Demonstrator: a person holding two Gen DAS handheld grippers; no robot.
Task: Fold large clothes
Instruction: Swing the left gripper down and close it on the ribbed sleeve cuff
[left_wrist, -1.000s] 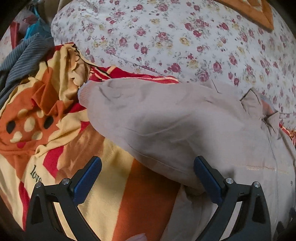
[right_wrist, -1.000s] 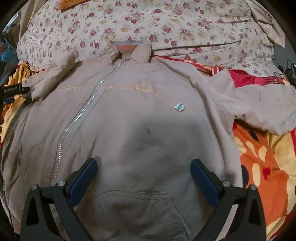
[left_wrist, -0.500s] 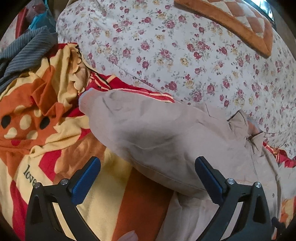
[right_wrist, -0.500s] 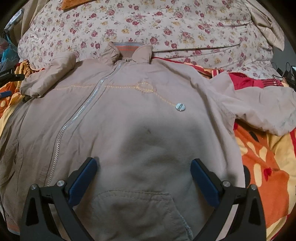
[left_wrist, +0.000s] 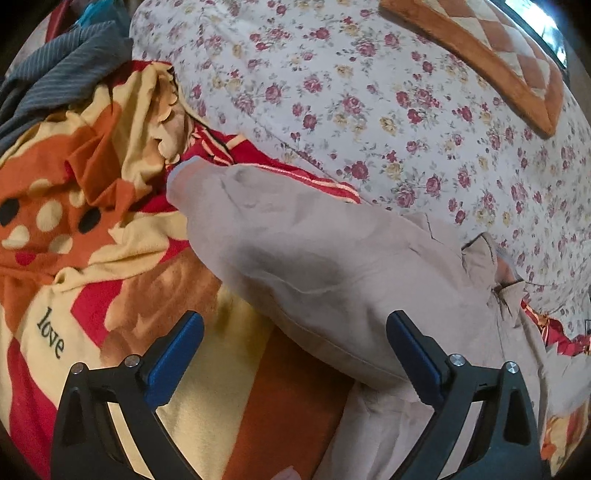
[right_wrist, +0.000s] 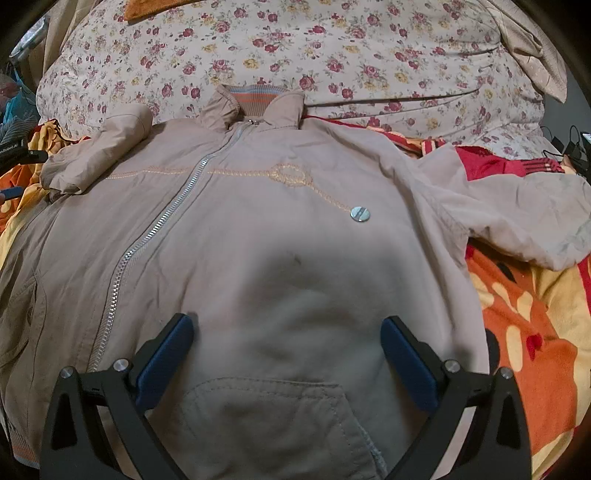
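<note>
A beige zip-up jacket (right_wrist: 258, 229) lies face up on the bed, collar toward the floral quilt, zipper closed. Its left sleeve (right_wrist: 96, 155) is bunched at the shoulder; its right sleeve (right_wrist: 524, 218) stretches out to the right. In the left wrist view that bunched sleeve (left_wrist: 303, 266) runs from lower right to a cuff at upper left. My left gripper (left_wrist: 295, 354) hovers open above the sleeve's lower edge, holding nothing. My right gripper (right_wrist: 288, 354) stands open over the jacket's lower front, just above a pocket, with nothing between its fingers.
An orange, red and yellow blanket (left_wrist: 92, 229) covers the bed under the jacket. A floral quilt (right_wrist: 295, 48) rises behind the collar. Dark striped clothing (left_wrist: 51, 77) is piled at the far left. Cables (right_wrist: 569, 144) lie at the right edge.
The left gripper has pulled back and tilted, so the sleeve sits lower and more of the quilt shows. The bunched sleeve has shifted slightly. The right gripper has barely moved.
</note>
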